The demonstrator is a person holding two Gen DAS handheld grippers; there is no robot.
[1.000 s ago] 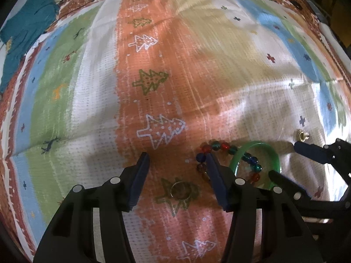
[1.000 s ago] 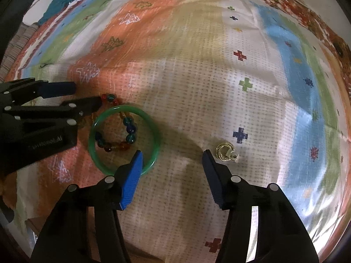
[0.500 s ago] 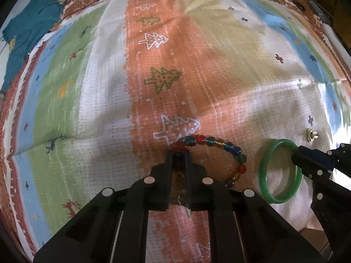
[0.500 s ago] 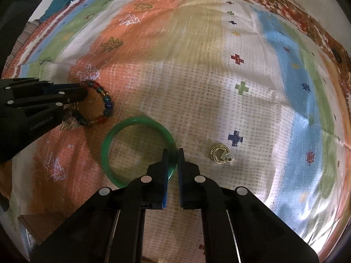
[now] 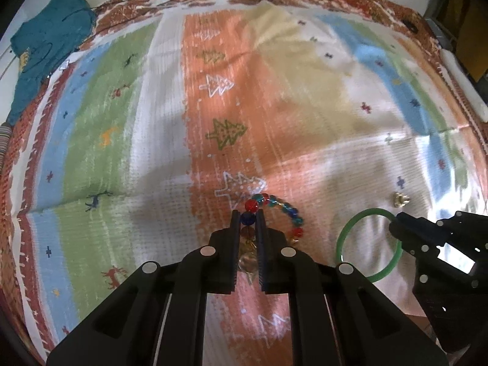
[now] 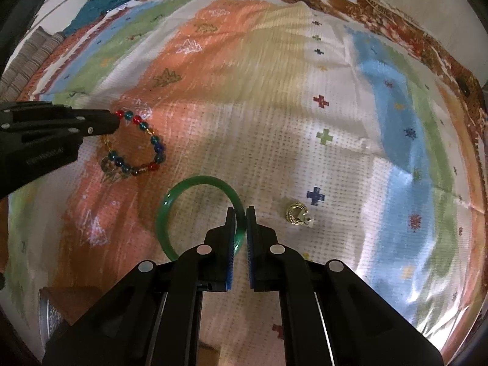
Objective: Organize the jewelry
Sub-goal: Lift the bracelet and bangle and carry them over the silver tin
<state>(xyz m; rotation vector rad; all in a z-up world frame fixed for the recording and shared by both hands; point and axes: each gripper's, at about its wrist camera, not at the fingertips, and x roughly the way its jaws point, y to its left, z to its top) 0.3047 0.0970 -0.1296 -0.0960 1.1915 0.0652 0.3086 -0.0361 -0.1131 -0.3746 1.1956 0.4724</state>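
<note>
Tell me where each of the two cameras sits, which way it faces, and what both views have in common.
Left wrist: sits on the left gripper, facing steeply down at the patterned cloth; its fingers clamp the beaded bracelet.
Right wrist: sits on the right gripper, facing steeply down; its fingers clamp the green bangle, gold earring beside it.
Shared: bracelet, bangle, earring, cloth, teal garment, and each view shows the other gripper at its edge.

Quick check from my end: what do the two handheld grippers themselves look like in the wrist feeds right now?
Both match. The left gripper and right gripper have matte black plastic bodies with angular linkage arms and round silver pivot pins. The right gripper's fingers carry ribbed blue pads on their inner faces; the left's look darker. Faint embossed lettering shows on the left gripper's side, unreadable. No cables, hands or sleeves are visible.
</note>
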